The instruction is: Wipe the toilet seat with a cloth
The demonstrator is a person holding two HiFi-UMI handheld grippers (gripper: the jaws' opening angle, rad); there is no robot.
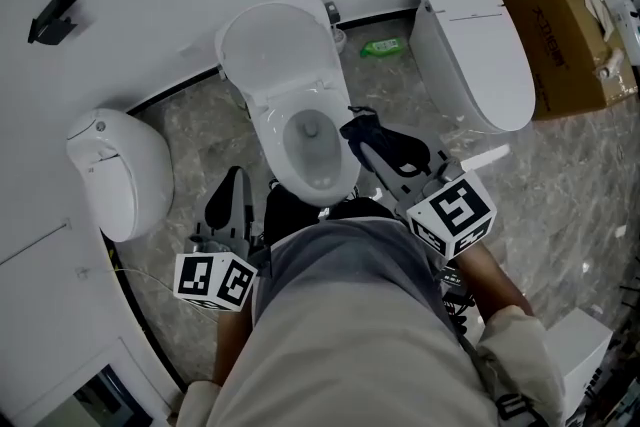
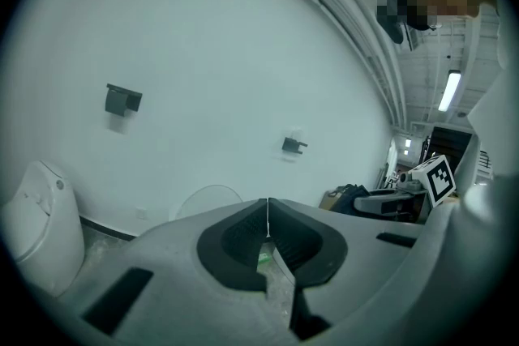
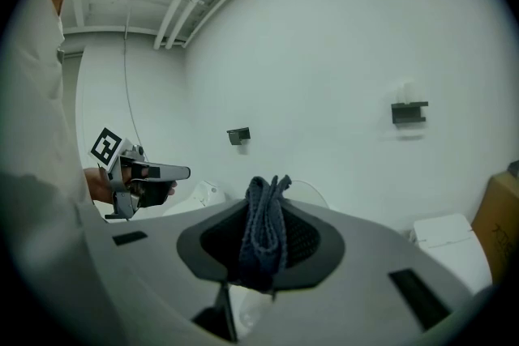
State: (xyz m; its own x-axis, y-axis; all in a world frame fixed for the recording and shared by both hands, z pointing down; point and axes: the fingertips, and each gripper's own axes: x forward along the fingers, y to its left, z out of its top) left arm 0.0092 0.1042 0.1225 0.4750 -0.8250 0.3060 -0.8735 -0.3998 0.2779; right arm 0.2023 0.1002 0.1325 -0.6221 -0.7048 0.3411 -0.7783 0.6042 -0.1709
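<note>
Plainly, the wiping is at its very start, or not yet begun. The right tool (image 1: 366,137) is clamped on a dark blue cloth (image 1: 384,141). In the right gripper view that cloth (image 3: 264,229) stands bunched in folds between the pads, which press on it from both sides. From the head view the cloth hangs at the right-hand edge of the toilet seat (image 1: 270,141), over or just beside the rim. Whether it touches the seat I cannot tell.

The left tool (image 1: 232,183) is fully closed with nothing in it. In the left gripper view its two pads meet in a thin line (image 2: 267,219). It sits low at the near left of the toilet, apart from the seat.

The lid (image 1: 278,43) is up against the wall, so the whole seat ring lies bare and within reach. No streak or damp mark shows on the white seat, so nothing tells of a part already wiped. By my reading the full round is left to do: set the cloth down on the rim, then draw it along both sides, the front and the back by the hinge.
</note>
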